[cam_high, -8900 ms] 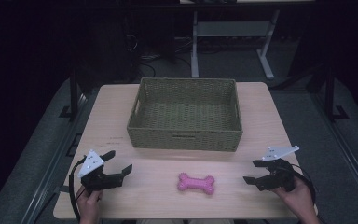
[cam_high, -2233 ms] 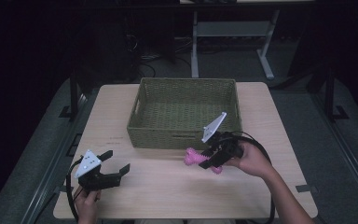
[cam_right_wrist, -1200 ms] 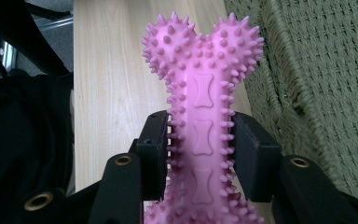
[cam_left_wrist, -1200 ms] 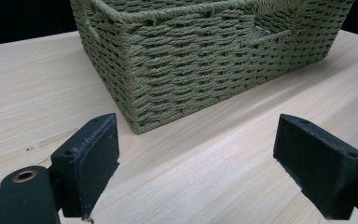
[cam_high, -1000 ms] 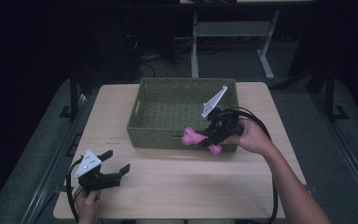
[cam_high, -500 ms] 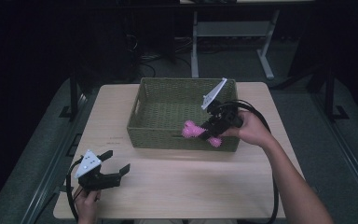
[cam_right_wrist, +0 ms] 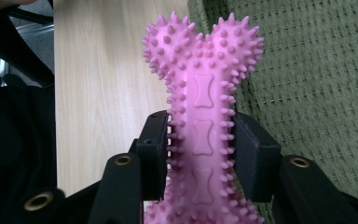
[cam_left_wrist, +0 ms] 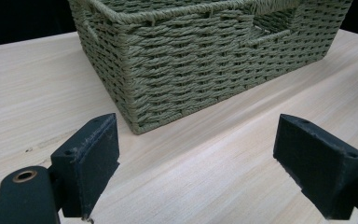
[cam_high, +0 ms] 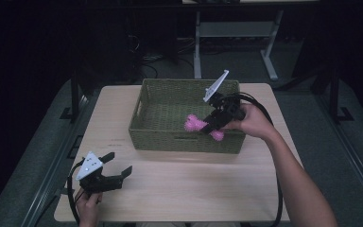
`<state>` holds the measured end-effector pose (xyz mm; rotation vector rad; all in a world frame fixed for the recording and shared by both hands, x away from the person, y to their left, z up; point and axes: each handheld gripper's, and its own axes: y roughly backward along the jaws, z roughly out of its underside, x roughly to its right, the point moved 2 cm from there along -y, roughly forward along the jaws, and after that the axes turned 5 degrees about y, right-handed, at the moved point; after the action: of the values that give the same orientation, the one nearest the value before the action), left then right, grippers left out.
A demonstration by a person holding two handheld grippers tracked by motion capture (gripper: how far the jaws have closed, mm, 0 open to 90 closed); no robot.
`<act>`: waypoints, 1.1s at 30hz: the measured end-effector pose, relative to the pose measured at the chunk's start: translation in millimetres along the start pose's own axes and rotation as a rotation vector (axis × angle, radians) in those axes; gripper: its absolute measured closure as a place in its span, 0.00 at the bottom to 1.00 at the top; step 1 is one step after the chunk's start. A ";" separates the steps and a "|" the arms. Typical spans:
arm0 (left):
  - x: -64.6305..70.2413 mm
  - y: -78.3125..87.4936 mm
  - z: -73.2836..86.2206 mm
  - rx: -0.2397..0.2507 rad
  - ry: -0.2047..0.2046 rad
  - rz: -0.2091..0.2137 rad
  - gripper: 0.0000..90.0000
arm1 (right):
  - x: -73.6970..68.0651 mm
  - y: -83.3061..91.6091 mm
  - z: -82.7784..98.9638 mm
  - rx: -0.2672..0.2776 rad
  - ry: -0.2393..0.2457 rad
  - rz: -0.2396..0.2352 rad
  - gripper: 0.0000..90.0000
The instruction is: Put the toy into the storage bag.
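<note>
A pink spiky bone toy hangs over the front right part of the green woven basket, one knob over the basket's inside, the other at its front rim. My right gripper is shut on the toy's shaft, its black pads pressing both sides. At the table's near left corner my left gripper rests on the wood, its two jaws standing wide apart with nothing between them, facing the basket's near corner.
The light wooden table has free room in front of the basket and along its sides. A black cable trails from the right gripper along the person's forearm. Dark floor and a metal desk frame lie beyond the table.
The right gripper has carried the pink toy up and back from the table in front of the basket to over its front right rim. The left gripper has stayed put.
</note>
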<state>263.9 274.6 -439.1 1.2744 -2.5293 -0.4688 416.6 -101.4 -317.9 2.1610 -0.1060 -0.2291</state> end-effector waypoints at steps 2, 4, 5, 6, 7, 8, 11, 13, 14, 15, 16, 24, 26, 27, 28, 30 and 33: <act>-1.0 0.2 0.1 0.004 0.007 0.002 0.15 | 3.3 0.8 -2.0 0.003 -0.003 -0.003 0.64; -1.2 0.4 0.0 0.003 0.007 0.002 0.15 | 5.6 0.7 -3.6 0.001 -0.001 -0.003 0.64; -1.0 0.5 -0.1 0.002 0.007 0.003 0.15 | 6.5 0.7 -4.2 0.003 -0.006 -0.001 0.64; -0.6 0.5 -0.1 0.003 0.005 0.003 0.15 | 8.2 0.9 -4.5 0.007 -0.003 -0.004 0.64; -0.2 0.7 0.0 0.003 0.003 0.002 0.15 | 9.6 0.8 -4.5 0.011 -0.011 -0.008 0.64; -0.2 0.7 0.0 0.003 0.003 0.002 0.15 | 11.4 0.7 -4.4 0.009 -0.014 -0.007 0.64; -0.9 0.2 -0.1 0.004 0.009 0.003 0.15 | 17.4 -0.5 -4.4 0.013 -0.021 -0.009 0.64; -0.9 -0.4 0.0 0.004 0.010 0.003 0.15 | 20.7 -1.7 -5.3 0.009 -0.024 -0.005 0.64; -0.9 -0.4 0.0 0.004 0.010 0.003 0.15 | 20.7 -1.7 -5.3 0.009 -0.024 -0.005 0.64; -0.5 -0.9 -0.2 0.003 0.009 0.005 0.15 | 22.0 -2.8 -6.2 0.012 -0.026 -0.010 0.64; -0.1 -1.3 -0.4 -0.001 0.002 0.004 0.15 | 23.3 -3.9 -7.2 0.012 -0.023 -0.012 0.64; -0.7 -0.7 -0.1 0.000 0.009 0.004 0.15 | 38.4 -10.1 -9.3 -0.006 -0.056 -0.012 0.64; -0.5 -0.5 -0.1 -0.002 0.004 0.003 0.15 | 40.1 -10.5 -8.6 -0.009 -0.057 -0.008 0.64; -0.2 -0.3 -0.3 0.001 0.002 0.004 0.15 | 43.1 -11.8 -7.1 -0.011 -0.068 -0.006 0.64; -0.2 -0.3 -0.3 0.001 0.002 0.004 0.15 | 43.1 -11.8 -7.1 -0.011 -0.068 -0.006 0.64; -0.5 -1.0 -0.3 -0.001 0.005 0.006 0.15 | 45.8 -13.5 -5.6 -0.018 -0.075 -0.003 0.64; 0.0 -0.7 -0.2 -0.002 0.000 0.003 0.15 | 51.2 -16.3 -2.6 -0.027 -0.091 -0.004 0.64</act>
<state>264.5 274.1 -439.2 1.2693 -2.5298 -0.4711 467.1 -98.5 -336.3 2.1238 -0.1502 -0.3292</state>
